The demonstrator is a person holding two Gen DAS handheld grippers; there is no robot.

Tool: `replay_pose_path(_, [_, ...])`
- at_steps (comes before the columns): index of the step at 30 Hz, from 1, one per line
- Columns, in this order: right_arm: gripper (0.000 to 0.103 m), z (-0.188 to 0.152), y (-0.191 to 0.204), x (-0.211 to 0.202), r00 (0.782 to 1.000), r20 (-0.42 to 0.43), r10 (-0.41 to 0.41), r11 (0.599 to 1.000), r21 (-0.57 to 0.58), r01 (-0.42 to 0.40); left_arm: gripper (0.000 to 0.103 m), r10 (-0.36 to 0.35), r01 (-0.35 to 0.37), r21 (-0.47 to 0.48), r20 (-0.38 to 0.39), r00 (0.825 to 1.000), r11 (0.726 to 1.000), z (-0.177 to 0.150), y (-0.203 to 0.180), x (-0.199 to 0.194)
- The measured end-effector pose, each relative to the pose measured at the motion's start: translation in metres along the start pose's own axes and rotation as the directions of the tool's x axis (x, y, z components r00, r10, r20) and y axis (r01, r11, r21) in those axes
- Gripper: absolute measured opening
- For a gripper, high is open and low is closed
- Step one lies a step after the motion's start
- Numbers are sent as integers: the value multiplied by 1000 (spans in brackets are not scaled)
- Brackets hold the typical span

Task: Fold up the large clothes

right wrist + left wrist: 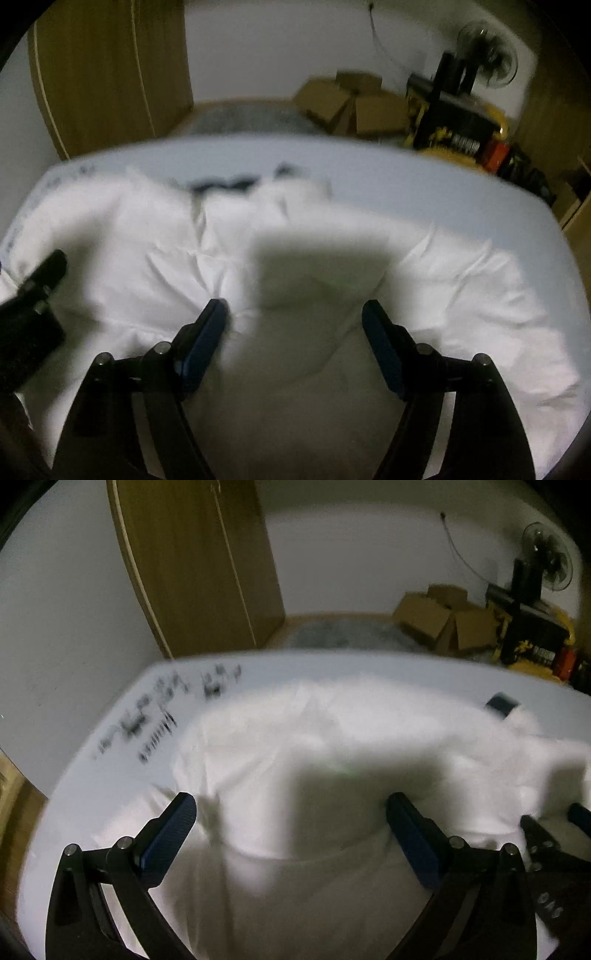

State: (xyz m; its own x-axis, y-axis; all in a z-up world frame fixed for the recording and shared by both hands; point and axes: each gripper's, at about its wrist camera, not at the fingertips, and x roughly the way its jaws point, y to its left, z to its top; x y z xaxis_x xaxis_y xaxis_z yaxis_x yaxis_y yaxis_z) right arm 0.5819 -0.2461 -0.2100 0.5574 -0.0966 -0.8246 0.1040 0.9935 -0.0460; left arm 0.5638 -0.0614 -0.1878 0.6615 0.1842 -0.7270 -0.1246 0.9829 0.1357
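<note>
A large white garment lies spread and rumpled on a white table; it also shows in the right wrist view, with a dark collar at its far side. My left gripper is open, its blue-padded fingers wide apart just above the near part of the cloth. My right gripper is open too, low over the cloth beside it. Both views are motion-blurred. The right gripper's fingers show at the right edge of the left view; the left gripper body shows at the left of the right view.
The table's far left carries dark printed marks. Behind the table stand a wooden wardrobe, cardboard boxes, a black and yellow crate and a fan. A small dark object lies at the garment's far right.
</note>
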Motion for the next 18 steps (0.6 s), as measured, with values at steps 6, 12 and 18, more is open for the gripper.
replay_pose_path(6, [81, -10, 7, 6, 999, 26, -31, 999, -24, 32, 103, -23, 24, -13, 32, 999, 1000, -12, 1, 8])
replay_pose_path(12, [82, -13, 8, 10, 999, 31, -39, 999, -30, 40, 103, -25, 26, -13, 24, 999, 1000, -15, -3, 14])
replay_pose_path(18, [82, -13, 6, 12, 999, 36, -35, 999, -26, 36, 103, -42, 42, -25, 5, 999, 999, -16, 0, 21])
